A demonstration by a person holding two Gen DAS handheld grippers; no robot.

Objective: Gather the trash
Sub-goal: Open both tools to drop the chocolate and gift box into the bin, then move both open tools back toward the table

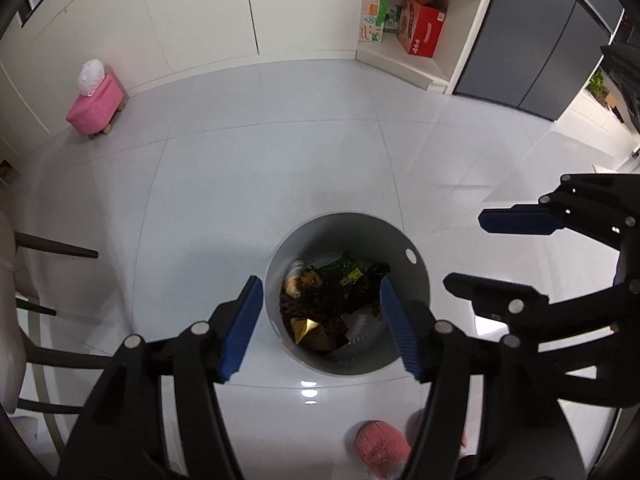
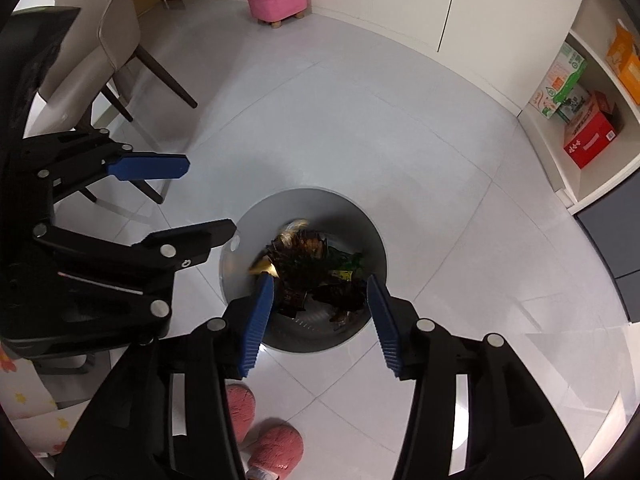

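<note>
A round grey trash bin (image 1: 400, 276) stands on the white tile floor, seen from above; it also shows in the right wrist view (image 2: 360, 232). Inside lie crumpled wrappers (image 1: 328, 304), dark, gold and green, also seen in the right wrist view (image 2: 312, 268). My left gripper (image 1: 320, 304) is open and empty, high above the bin. My right gripper (image 2: 320, 300) is open and empty above the bin too. The right gripper shows at the right of the left wrist view (image 1: 492, 252), and the left gripper at the left of the right wrist view (image 2: 200, 196).
A pink stool (image 1: 96, 108) with a white bag on top stands by the white cabinets. A beige chair (image 2: 92, 56) is at the left. Shelves (image 1: 416, 12) hold boxes. Pink slippers (image 2: 260, 432) are on the floor just in front of the bin.
</note>
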